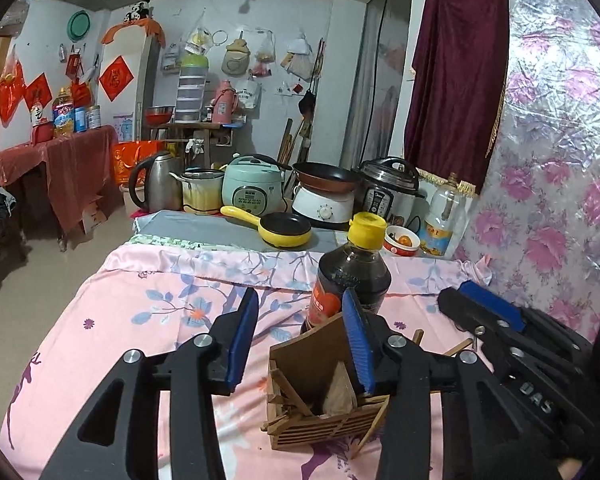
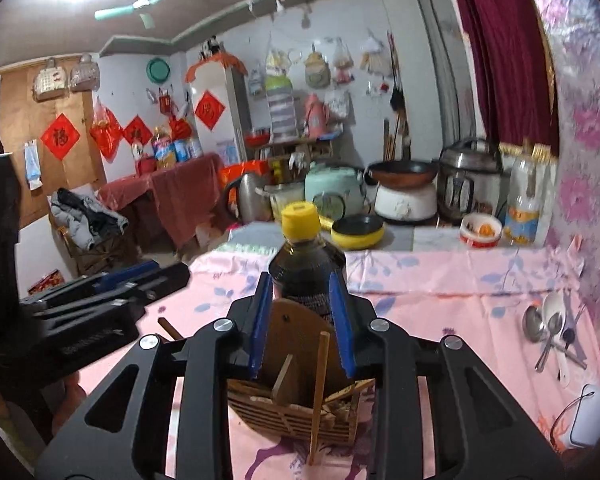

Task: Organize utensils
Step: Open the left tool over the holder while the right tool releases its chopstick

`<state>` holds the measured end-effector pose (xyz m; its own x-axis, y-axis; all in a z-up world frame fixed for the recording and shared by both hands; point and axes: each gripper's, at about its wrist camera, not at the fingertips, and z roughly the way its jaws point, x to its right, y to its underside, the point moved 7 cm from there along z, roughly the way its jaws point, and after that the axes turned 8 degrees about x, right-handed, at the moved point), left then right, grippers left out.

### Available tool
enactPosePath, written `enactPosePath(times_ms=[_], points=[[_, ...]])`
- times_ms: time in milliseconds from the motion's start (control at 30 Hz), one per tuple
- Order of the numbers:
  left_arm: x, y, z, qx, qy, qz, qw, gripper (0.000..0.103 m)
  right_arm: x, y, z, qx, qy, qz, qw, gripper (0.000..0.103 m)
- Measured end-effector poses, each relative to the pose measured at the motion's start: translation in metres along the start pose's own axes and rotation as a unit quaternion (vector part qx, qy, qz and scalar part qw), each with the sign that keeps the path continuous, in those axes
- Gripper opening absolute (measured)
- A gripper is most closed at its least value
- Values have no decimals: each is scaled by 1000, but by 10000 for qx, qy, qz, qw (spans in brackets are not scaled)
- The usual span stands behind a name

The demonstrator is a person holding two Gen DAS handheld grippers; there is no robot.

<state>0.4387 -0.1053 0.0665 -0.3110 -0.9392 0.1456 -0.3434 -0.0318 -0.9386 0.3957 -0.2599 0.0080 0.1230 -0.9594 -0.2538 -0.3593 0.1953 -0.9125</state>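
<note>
A dark sauce bottle [image 2: 306,268] with a yellow cap stands just behind the wooden utensil holder [image 2: 296,396] on the pink flowered cloth [image 2: 440,308]. Far behind it crowd a yellow pan [image 2: 358,232], cookers and a kettle. Spoons [image 2: 550,332] lie to the right, near the foil wall. The slatted holder is battered, with chopsticks [image 2: 318,392] leaning inside. The right gripper [image 2: 302,324] straddles the holder, jaws apart. The left gripper [image 1: 296,340] is also parted, with nothing between its jaws.

Two tools, the left tool [image 1: 300,336] and the right tool [image 2: 302,324], are showing; one wooden holder [image 2: 296,412], one dark bottle [image 2: 306,268], and one yellow pan [image 1: 286,230] are sitting mid-frame.
</note>
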Motion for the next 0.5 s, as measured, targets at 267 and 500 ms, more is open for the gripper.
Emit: enactPosePath(times_ms=[267,500], points=[[1,-2,-5,21,16,95,10000,50,2,21,29,-922,111,-224,9954,32],[-3,5,-3,-70,-1,57,10000,50,5,36,47,-1468,348,-617,9866,27]])
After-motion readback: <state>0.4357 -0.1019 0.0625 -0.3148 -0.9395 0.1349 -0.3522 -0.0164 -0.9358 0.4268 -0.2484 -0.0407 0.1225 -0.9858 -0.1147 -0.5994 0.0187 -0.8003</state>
